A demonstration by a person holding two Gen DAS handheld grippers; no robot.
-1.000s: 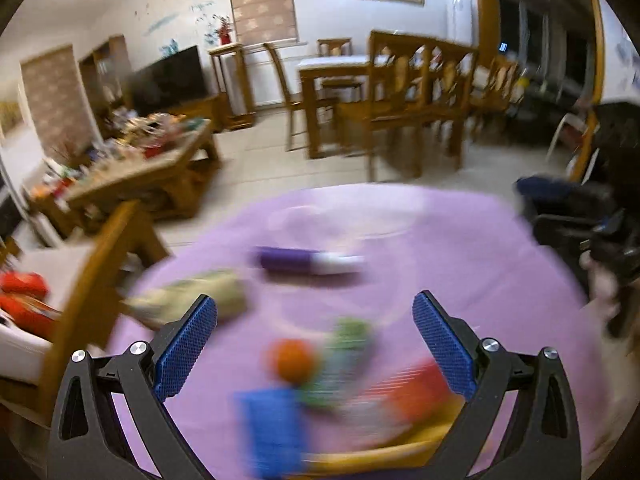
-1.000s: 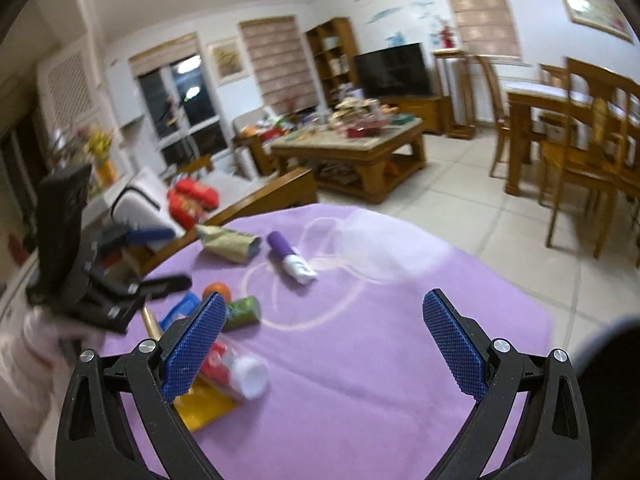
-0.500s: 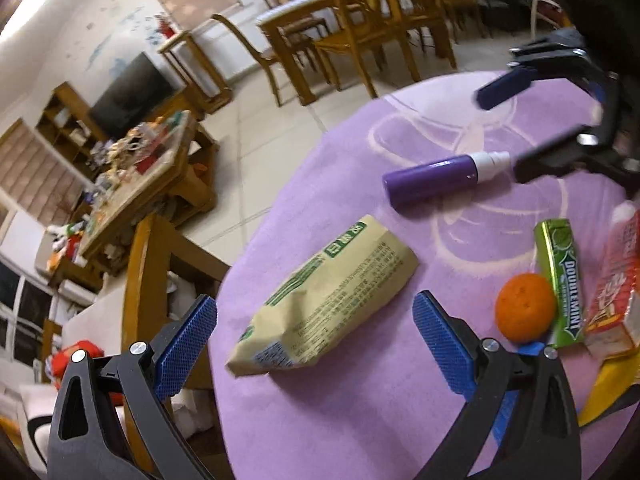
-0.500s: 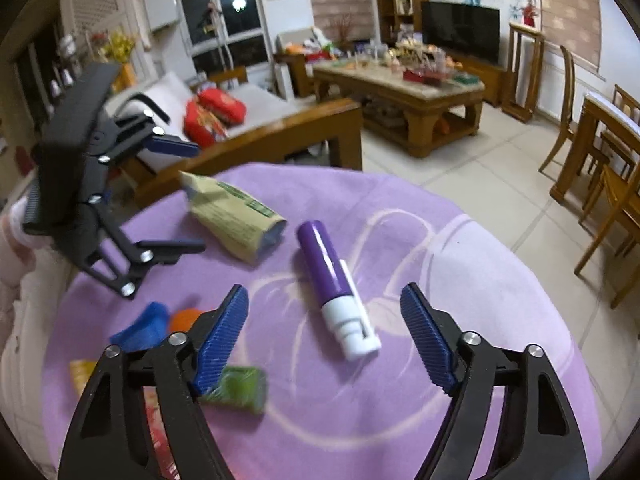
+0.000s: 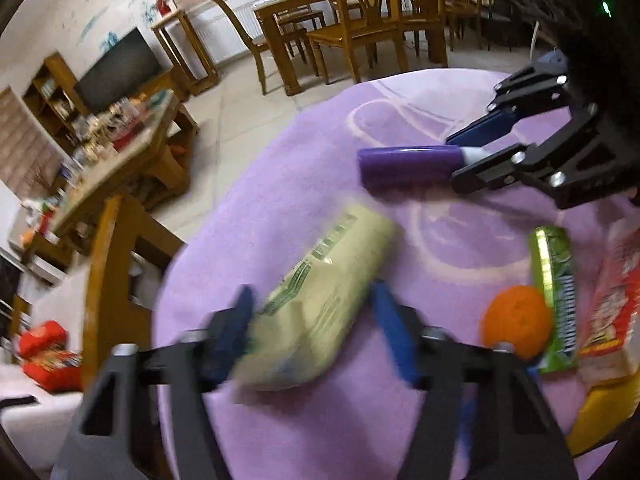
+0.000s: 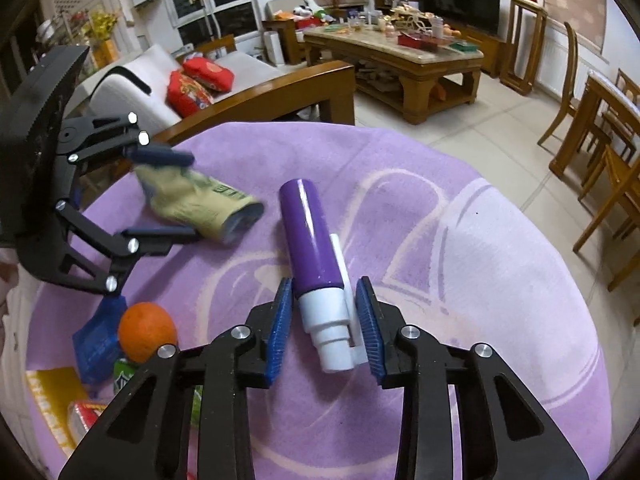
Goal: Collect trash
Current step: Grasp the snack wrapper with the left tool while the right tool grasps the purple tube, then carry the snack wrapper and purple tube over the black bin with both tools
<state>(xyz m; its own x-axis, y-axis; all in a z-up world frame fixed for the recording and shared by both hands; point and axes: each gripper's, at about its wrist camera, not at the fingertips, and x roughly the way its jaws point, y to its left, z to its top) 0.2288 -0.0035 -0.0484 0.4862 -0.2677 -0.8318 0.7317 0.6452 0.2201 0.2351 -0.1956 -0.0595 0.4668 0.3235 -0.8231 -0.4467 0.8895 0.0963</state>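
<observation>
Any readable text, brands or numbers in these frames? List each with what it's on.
No text reads cleanly.
Beige packet: green print, motion-blurred, unreadable.
Green gum pack: lettering blurred, unreadable.
Red packet: print too blurred.
Yellow packet: red lettering, too small.
Purple tube: no text visible.

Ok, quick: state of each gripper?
Left gripper: closing around the yellow packet.
Right gripper: closing on the purple tube, at its white cap.

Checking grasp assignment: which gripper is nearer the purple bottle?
Right. The right gripper straddles the purple bottle at its white cap, jaws closing. The left gripper is off at the yellow-green packet.
</observation>
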